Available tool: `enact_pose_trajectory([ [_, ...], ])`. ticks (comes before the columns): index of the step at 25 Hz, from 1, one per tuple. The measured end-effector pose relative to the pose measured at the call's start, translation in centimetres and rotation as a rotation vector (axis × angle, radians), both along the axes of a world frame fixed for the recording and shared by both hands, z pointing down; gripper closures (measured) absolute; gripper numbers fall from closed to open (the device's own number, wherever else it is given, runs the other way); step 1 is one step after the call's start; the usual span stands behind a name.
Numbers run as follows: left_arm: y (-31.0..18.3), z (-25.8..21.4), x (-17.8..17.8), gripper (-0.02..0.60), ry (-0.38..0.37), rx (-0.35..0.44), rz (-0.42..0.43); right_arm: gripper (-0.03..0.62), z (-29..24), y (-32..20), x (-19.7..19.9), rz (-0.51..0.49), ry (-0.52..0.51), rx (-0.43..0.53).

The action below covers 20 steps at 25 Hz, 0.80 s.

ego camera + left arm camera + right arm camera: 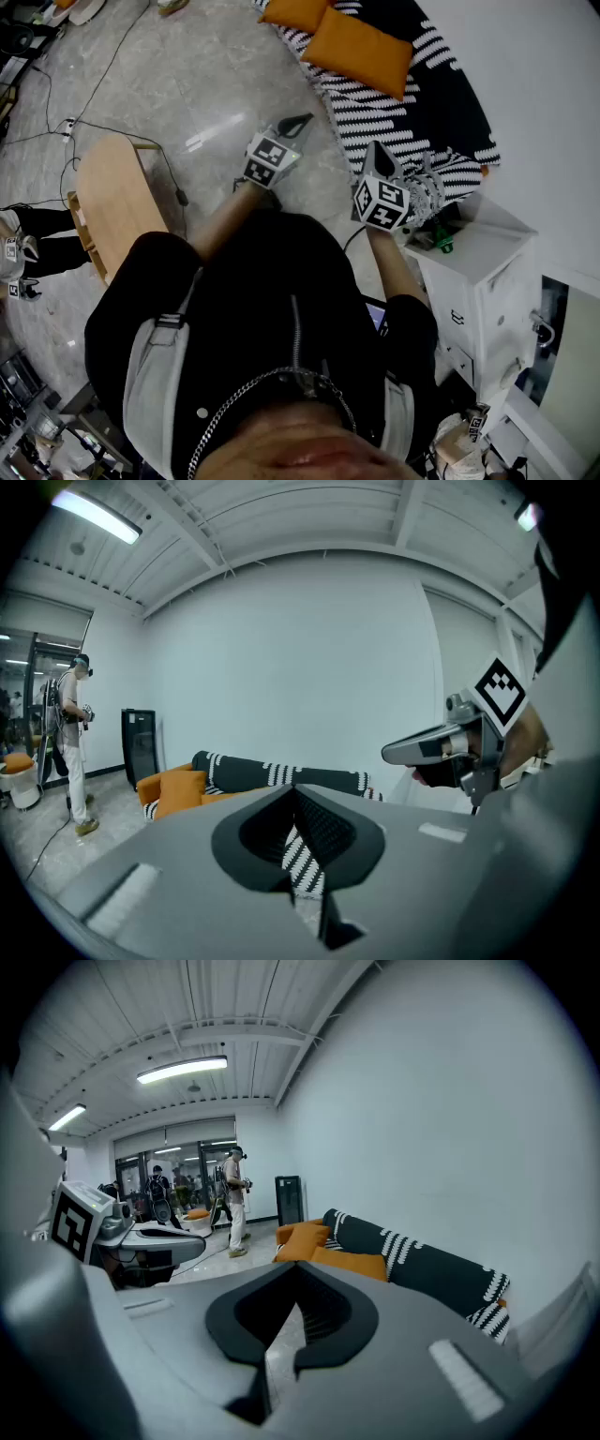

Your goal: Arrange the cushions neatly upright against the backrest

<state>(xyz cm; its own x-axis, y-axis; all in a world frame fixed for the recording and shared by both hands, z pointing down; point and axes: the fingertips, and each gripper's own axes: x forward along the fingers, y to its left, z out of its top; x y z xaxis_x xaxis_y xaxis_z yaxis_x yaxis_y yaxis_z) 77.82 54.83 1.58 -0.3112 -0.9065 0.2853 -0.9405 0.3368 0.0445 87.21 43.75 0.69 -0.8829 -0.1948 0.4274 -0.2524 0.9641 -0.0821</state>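
A black sofa [422, 94] with white stripes stands against the wall at the top of the head view. Two orange cushions lie flat on its seat, one [356, 52] nearer and one [295, 11] at the frame's top edge. Both grippers hang in the air in front of the person, short of the sofa. My left gripper [298, 123] is shut with nothing in it. My right gripper [377, 148] is also shut and empty. In the left gripper view the cushions [173, 789] show past the shut jaws; in the right gripper view the cushions [352, 1262] lie ahead on the seat.
A low wooden table [112, 202] stands to the left on the grey floor, with cables [112, 127] trailing beside it. A white cabinet [478, 272] sits at the sofa's near end on the right. Other people [234, 1199] stand far off, near a black cabinet [139, 742].
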Motion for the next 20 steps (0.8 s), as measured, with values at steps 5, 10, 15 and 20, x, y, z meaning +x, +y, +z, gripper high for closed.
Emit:
enact_pose_trajectory([
  [5,-0.3,0.2,-2.2,0.578,0.002,-0.005,0.013,0.591,-1.7,-0.1,-2.7,-0.011,-0.124,-0.022],
  [10,-0.4,1.4,-5.5,0.578,0.022,-0.011,0.032,0.591,-0.7,0.5,-5.9,0.004,-0.094,-0.028],
  [15,-2.0,2.0,-9.3,0.578,0.033,-0.016,0.1,0.591,-0.3,-0.3,-10.0,0.046,-0.074,-0.045],
  [20,-2.9,2.4,-12.7,0.578,0.031,-0.021,0.155,0.591,0.1,-0.8,-13.7,0.085,-0.067,-0.048],
])
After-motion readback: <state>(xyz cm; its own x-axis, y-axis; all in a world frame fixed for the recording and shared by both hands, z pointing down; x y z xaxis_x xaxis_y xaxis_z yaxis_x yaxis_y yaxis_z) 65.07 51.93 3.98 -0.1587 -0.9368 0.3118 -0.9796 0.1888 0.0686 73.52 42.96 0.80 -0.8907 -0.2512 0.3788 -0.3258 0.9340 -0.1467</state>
